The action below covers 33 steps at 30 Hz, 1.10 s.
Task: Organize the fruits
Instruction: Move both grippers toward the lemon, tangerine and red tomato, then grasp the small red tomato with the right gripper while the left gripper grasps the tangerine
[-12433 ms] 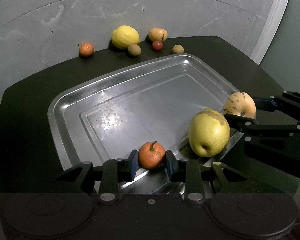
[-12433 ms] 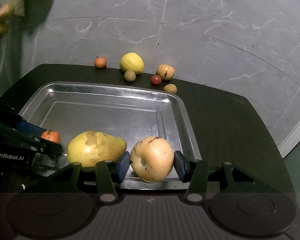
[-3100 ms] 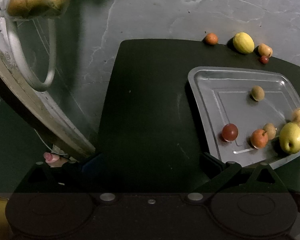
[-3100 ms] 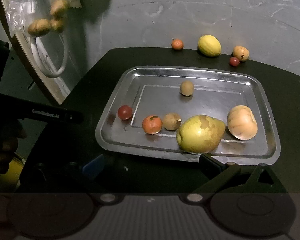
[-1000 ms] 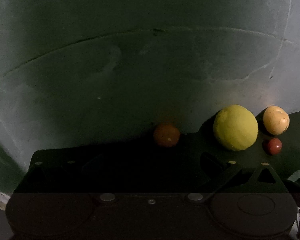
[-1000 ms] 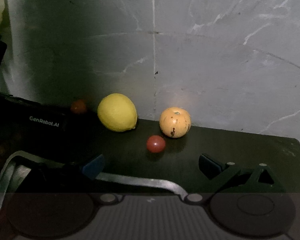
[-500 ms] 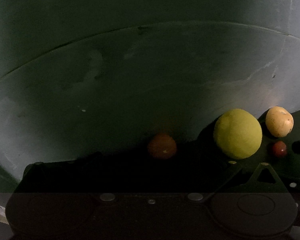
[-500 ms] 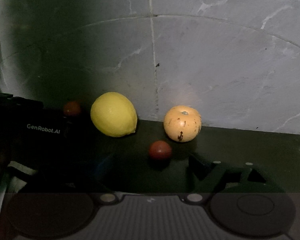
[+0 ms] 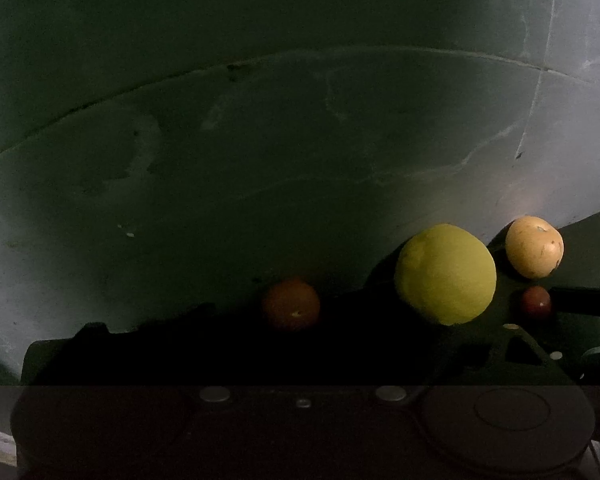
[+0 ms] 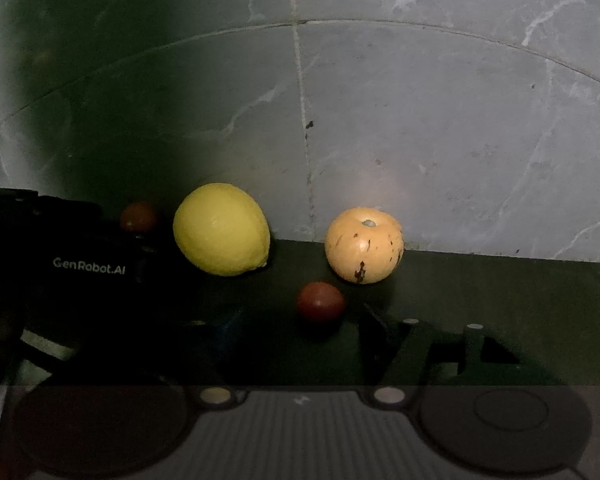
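Too dark to make out the left gripper [image 9: 292, 344] fingers. Small orange fruit [image 10: 138, 217] half hidden behind the left gripper body. Right gripper [image 10: 300, 340] left finger lost in shadow. Table [image 10: 540, 288] cut off at the edge.

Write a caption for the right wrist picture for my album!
A lemon, a spotted orange fruit and a small red fruit lined up by the wall.

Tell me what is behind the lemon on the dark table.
Directly behind the lemon is the grey marbled wall; the table ends there. A small orange fruit sits at its far left, partly covered by the left hand-held gripper.
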Each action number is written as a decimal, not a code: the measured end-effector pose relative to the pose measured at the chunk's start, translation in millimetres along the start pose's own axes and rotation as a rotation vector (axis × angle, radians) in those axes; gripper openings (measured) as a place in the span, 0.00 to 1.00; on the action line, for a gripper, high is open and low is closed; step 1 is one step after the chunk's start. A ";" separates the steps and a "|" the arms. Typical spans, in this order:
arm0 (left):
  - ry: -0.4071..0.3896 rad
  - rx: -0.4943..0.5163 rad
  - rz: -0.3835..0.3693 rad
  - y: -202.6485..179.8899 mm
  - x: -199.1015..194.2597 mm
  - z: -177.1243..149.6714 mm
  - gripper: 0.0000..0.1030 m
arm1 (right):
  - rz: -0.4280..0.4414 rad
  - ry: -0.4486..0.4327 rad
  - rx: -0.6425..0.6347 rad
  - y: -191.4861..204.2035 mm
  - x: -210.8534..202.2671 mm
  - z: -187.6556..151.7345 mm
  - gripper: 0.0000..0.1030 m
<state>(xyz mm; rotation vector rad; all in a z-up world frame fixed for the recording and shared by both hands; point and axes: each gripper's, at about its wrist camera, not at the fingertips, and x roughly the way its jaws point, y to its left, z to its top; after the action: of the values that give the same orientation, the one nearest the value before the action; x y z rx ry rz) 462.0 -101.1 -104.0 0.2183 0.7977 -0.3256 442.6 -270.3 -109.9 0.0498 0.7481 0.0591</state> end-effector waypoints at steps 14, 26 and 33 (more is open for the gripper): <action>0.013 -0.048 0.006 8.4 1.6 -2.1 0.49 | -0.009 -0.012 -0.009 6.3 -4.7 -5.3 0.35; 0.010 -0.073 0.000 11.0 -1.6 -6.0 0.34 | 0.000 -0.009 -0.017 11.1 -7.3 -5.6 0.26; 0.031 -0.072 -0.036 4.7 -15.9 -18.1 0.34 | 0.021 -0.011 -0.026 9.0 -10.0 -6.1 0.25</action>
<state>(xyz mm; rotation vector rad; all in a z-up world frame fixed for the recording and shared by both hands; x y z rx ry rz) 441.4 -87.8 -104.3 0.1418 0.8434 -0.3269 430.8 -262.0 -107.0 0.0334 0.7362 0.0888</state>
